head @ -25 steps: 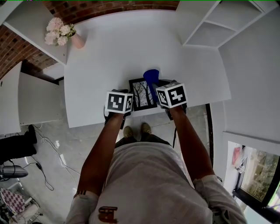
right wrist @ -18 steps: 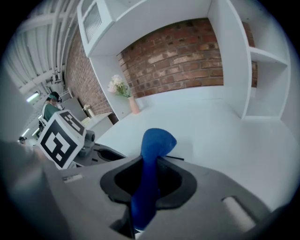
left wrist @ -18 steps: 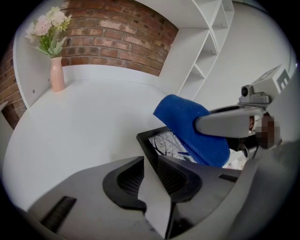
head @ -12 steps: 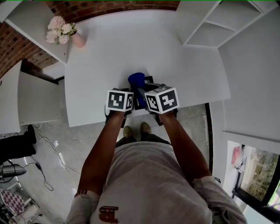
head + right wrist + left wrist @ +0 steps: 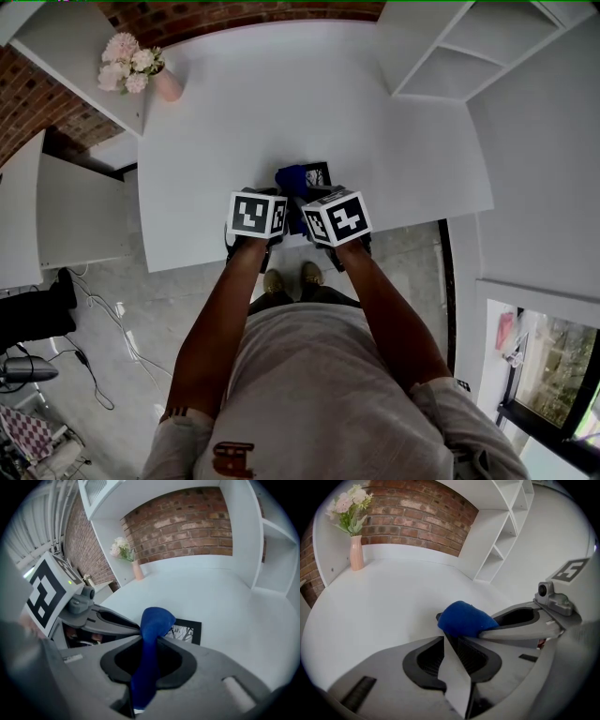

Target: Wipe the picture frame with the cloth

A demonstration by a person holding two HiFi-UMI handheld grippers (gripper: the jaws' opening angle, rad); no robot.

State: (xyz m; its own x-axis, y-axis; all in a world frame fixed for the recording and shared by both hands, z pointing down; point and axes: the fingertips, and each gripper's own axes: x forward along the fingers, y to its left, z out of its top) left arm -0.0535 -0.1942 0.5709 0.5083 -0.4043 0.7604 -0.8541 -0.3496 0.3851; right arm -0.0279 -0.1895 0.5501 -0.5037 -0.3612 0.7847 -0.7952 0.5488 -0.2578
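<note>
Near table (image 5: 281, 94) edge, head view: left gripper (image 5: 262, 211) and right gripper (image 5: 328, 214) side by side over frame (image 5: 320, 174), cloth (image 5: 292, 178) covering its left part; left gripper view: jaws clenched on frame's near edge; right gripper view: jaws clenched on cloth, bunched end touching frame

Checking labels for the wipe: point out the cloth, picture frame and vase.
cloth (image 5: 153, 618): right gripper view, its bulging top.
picture frame (image 5: 187, 632): right gripper view, the uncovered right part.
vase (image 5: 356, 555): left gripper view, its pink body.
</note>
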